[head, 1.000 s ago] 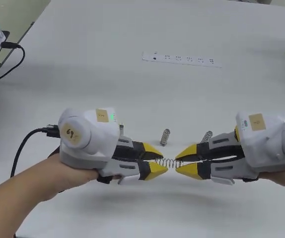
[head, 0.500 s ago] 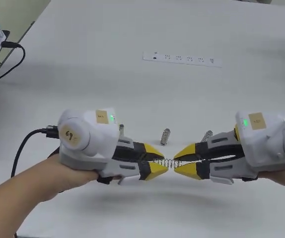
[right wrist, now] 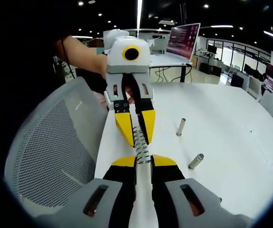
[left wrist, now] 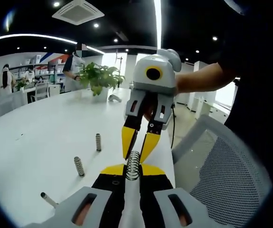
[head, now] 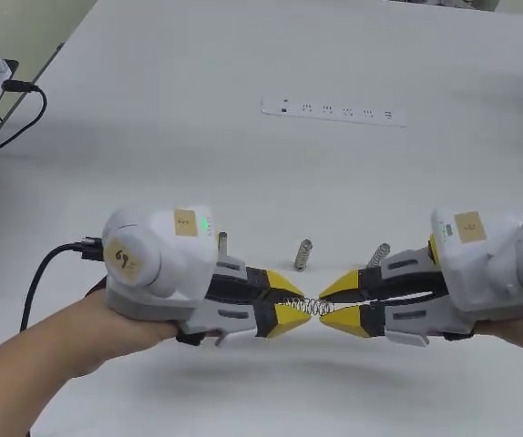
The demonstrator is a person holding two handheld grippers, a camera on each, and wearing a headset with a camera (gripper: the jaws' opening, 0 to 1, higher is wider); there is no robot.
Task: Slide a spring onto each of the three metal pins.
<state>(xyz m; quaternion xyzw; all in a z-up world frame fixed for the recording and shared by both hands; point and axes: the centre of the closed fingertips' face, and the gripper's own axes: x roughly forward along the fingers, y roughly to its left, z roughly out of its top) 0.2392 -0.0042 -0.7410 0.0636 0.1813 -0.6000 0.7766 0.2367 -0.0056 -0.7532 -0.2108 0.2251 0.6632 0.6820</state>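
- Head view: the left gripper (head: 296, 304) and right gripper (head: 327, 306) have drawn closer over the last second. Less of the spring (head: 312, 305) now shows between their yellow tips.
- The right jaws stood apart a second ago and have since narrowed onto the coil. We judge the spring is pinched from both ends in the air above the counter (head: 243, 173), not yet on a pin.
- Beyond the tips a bare pin (head: 222, 240) stands on the counter, with two other springs (head: 303, 253) well to its right. We cannot tell whether those sit on pins.
- Left gripper view: our own jaws are closed on the near end of the spring (left wrist: 132, 166). The right gripper faces the lens, its jaws held slightly apart by the coil. The spring appears nearly end-on here, so its length is hard to read.
- Right gripper view: our own jaws are closed on the spring (right wrist: 140, 140). More of the coil is visible here, running up between the left jaws. We cannot tell whether a pin runs inside it. The bare pin (right wrist: 180, 127) lies off to the right.
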